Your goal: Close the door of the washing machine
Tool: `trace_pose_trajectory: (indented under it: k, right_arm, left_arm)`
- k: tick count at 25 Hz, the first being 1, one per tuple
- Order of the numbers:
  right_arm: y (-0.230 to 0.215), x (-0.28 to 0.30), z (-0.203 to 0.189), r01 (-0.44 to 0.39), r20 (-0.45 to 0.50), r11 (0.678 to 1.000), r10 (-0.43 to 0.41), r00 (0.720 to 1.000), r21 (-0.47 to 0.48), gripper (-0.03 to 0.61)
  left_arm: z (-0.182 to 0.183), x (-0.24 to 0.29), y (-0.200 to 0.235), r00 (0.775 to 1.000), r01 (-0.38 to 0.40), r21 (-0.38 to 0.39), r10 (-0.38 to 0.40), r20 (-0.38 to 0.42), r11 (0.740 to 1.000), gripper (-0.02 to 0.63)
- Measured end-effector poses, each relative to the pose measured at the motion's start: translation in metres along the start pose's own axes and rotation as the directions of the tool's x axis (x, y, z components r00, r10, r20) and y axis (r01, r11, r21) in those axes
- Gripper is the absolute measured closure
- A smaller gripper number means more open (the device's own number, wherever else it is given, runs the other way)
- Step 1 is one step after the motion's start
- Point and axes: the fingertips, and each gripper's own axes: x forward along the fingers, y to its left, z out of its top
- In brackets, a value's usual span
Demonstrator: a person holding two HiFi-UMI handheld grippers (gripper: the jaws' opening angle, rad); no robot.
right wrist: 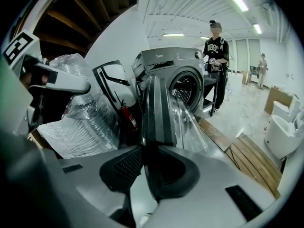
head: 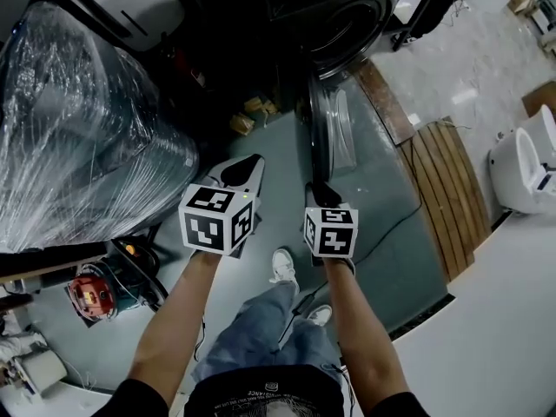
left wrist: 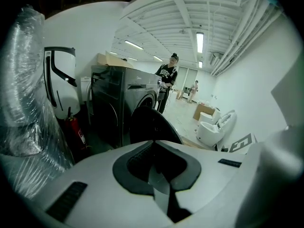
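While the dark grey front-loading washing machine [head: 339, 16] fills the upper middle of the head view, its round dark-rimmed door [head: 326, 124] stands swung wide open, edge-on just below the drum mouth. The right gripper [head: 318, 189] meets the door's near edge at the centre of the frame. The left gripper [head: 246, 168] hangs just to its left, apart from the door. A big bundle wrapped in clear plastic film [head: 78, 120] takes up the upper left.

In the left gripper view, the left gripper [left wrist: 153, 144] has its jaws pressed together at the tips with nothing between them. The door [left wrist: 152, 125] shows as a dark disc at centre, with the washing machine [left wrist: 118, 103] behind it.

In the right gripper view, the door [right wrist: 159, 113] runs upright down the middle and drops between the jaws of the right gripper [right wrist: 145, 151]. They appear to pinch its rim, though at this close range contact on the right-hand pad is hard to confirm. The washing machine [right wrist: 166, 63] sits at upper centre, drum open.

The step in hand looks like taking hold of the door; no closing shows yet. The next move calls for carrying the rim in an arc about the hinge toward the drum mouth, then pressing it home until the latch catches.
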Motion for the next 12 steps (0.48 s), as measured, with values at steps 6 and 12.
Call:
trace_pose_trajectory:
  k: [6,12]
  right_arm:
    - [-0.03,-0.007,0.001,0.049,-0.023,0.999,-0.05,0.998,-0.017,0.492]
    - [-0.06,-0.012,0.006,0.079,-0.039,0.996,-0.08,0.996,-0.033,0.497]
  left_arm:
    - [0.004,0.019,-0.015,0.998,0.057,0.004,-0.057,-0.009,0.998,0.584]
    - [0.01,0.033,-0.031,0.995,0.101,0.018,-0.1,-0.021,0.995,0.584]
